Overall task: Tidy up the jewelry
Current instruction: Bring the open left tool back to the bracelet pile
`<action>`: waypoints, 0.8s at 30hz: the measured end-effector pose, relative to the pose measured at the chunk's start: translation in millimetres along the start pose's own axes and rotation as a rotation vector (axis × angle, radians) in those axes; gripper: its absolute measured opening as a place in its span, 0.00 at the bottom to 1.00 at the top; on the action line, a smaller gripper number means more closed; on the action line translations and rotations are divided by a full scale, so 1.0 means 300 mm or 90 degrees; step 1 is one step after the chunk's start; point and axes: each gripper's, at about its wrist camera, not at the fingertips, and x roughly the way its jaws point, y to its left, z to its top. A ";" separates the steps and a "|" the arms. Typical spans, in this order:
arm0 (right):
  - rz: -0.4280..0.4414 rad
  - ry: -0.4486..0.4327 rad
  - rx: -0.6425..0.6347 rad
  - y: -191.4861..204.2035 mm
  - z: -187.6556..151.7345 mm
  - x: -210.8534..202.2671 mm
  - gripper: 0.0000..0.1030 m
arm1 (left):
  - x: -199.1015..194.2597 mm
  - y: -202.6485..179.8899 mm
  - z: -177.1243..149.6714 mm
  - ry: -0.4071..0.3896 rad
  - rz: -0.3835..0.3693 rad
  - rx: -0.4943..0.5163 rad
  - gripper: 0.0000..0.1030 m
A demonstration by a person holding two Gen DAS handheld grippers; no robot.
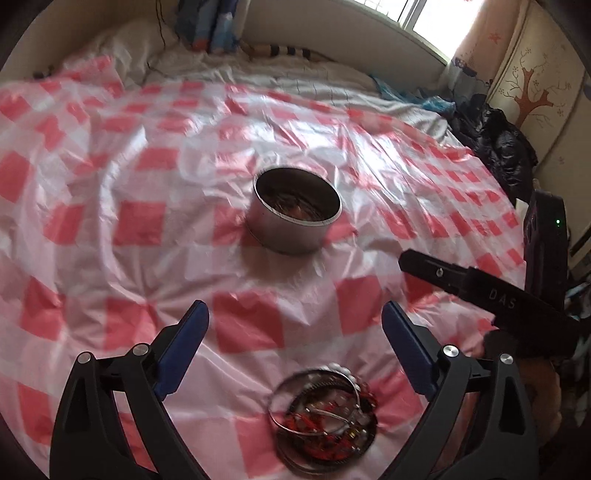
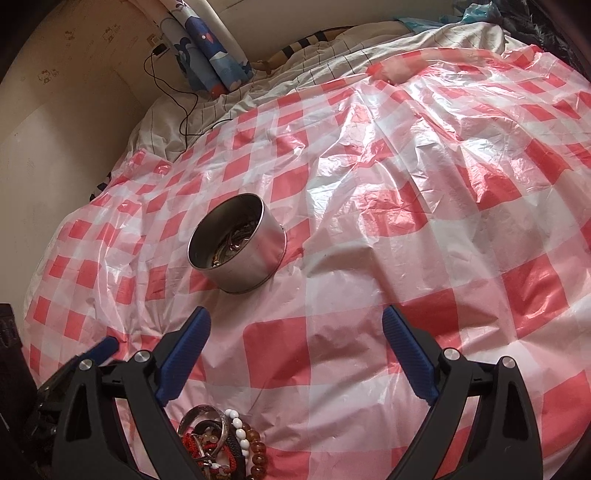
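Nearest the left camera, at six o'clock in its view, a shallow round lid (image 1: 325, 413) lay on the bed's red-and-white checked plastic sheet (image 1: 258, 277), heaped with jewelry (image 1: 328, 417): metal bangles, red cord pieces and a white bead strand, somewhat blurred. The left tongs (image 1: 295, 317) were spread wide above the sheet, blue pads apart and pinching nothing, with the heap lying below and between the two arms, nearer the camera than the tips. From the right camera, the same heap showed at seven o'clock by the lower edge, with a silver bangle (image 2: 201, 415), white beads (image 2: 238, 424) and amber beads (image 2: 258, 450) touching one another. The right tongs (image 2: 295, 321) were likewise spread, empty, over bare sheet; in the left view their black arm reached in from three o'clock. Farther on, toward twelve o'clock of the left tongs and eleven o'clock of the right, an open round metal tin (image 2: 236, 243) stood upright on the sheet, well apart from the heap, with some metal pieces inside. Beyond it lay rumpled white bedding (image 2: 258, 96), a black cable (image 2: 177, 96) and a blue patterned cushion (image 2: 207, 48) against the wall, with a bright window (image 1: 436, 18) at one o'clock in the left view.
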 end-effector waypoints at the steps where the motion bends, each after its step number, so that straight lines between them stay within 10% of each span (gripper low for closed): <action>1: 0.000 0.000 -0.001 -0.006 -0.003 -0.009 0.88 | 0.015 0.008 -0.011 0.018 -0.011 -0.009 0.88; 10: -0.006 0.012 -0.036 -0.034 -0.036 -0.074 0.88 | 0.091 0.041 -0.095 0.110 -0.055 -0.027 0.86; 24: -0.005 0.008 -0.048 -0.029 -0.051 -0.130 0.89 | 0.153 0.032 -0.144 0.166 -0.067 -0.029 0.55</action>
